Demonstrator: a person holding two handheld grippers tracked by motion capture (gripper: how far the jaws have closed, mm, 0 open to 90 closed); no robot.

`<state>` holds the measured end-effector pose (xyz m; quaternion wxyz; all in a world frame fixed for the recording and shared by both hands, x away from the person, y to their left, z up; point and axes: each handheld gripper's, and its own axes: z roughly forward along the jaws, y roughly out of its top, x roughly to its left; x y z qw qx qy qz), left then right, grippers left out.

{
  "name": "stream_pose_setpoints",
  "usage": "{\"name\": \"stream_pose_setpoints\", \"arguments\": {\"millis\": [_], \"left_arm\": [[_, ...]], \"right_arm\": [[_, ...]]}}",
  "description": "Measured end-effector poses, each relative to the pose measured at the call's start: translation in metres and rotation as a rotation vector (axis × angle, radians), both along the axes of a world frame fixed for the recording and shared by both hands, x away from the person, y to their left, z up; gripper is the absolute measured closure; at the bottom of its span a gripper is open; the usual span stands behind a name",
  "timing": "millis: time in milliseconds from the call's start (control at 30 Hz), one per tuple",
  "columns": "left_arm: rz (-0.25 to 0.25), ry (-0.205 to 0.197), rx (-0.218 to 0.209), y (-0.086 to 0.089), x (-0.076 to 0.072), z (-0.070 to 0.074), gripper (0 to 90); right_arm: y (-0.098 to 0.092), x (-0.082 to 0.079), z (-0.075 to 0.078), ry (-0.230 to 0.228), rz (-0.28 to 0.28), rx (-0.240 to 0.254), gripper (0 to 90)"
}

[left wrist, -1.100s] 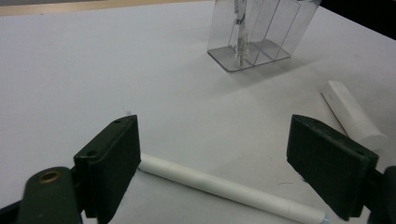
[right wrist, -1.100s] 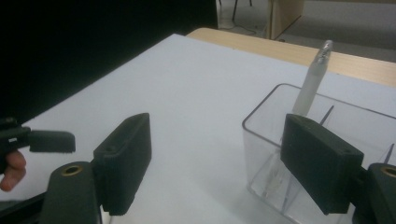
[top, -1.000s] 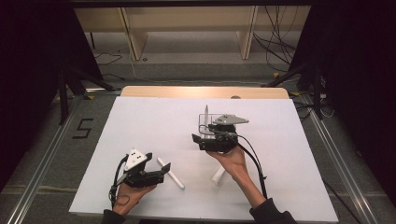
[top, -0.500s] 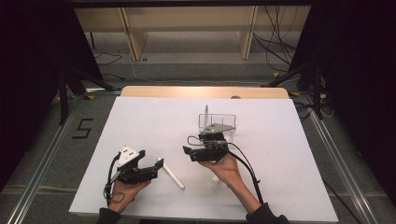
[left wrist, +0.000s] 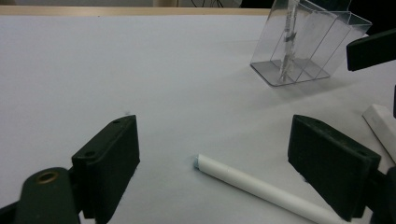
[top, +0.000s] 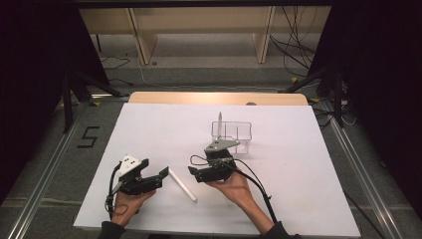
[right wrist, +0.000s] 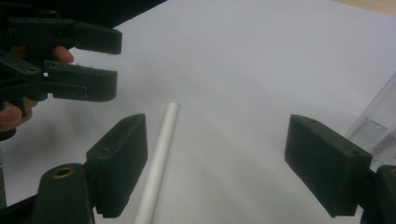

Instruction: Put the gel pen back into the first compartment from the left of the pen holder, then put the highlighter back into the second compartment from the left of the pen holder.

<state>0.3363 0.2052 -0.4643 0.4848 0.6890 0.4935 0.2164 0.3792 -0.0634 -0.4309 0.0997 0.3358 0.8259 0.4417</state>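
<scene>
A white pen (top: 181,184) lies flat on the white table (top: 298,164) between the two grippers. My left gripper (top: 155,172) is open and points right, with the pen (left wrist: 261,186) lying on the table between its jaws, untouched. My right gripper (top: 193,168) faces it from the right. Its jaws have just been opening and stand wide, gripping nothing. The pen (right wrist: 159,158) runs along the table close to the left jaw. The left gripper (right wrist: 70,60) shows at the upper left of the right gripper view.
A clear plastic organizer (top: 233,132) stands behind the right hand with another pen (top: 219,119) upright in it; it also shows as the organizer (left wrist: 308,42). A second white object (left wrist: 380,123) lies at the right edge of the left gripper view.
The right gripper has come away from the organizer, toward the front left and lower, nearer the pen. The left hand has hardly moved.
</scene>
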Motion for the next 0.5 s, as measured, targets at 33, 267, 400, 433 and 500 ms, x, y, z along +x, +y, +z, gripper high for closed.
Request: {"name": "stream_pose_setpoints", "arguments": {"millis": [33, 267, 400, 433, 500], "left_arm": [[0.000, 0.000, 0.000, 0.000, 0.000, 0.000, 16.1], [0.011, -0.001, 0.002, 0.002, 0.000, -0.001, 15.9], [0.021, -0.003, -0.001, 0.003, 0.000, -0.001, 15.9], [0.023, -0.001, 0.003, 0.003, 0.000, -0.001, 15.9], [0.026, -0.001, 0.007, 0.004, 0.000, -0.001, 15.9]], "right_arm": [[0.001, -0.001, -0.001, -0.001, 0.004, -0.006, 21.5], [0.008, -0.006, -0.005, 0.002, 0.026, -0.030, 21.0], [0.010, -0.007, -0.006, 0.007, 0.036, -0.046, 21.1], [0.011, -0.007, -0.007, 0.009, 0.040, -0.046, 21.2], [0.012, -0.008, -0.008, 0.014, 0.040, -0.048, 21.4]]}}
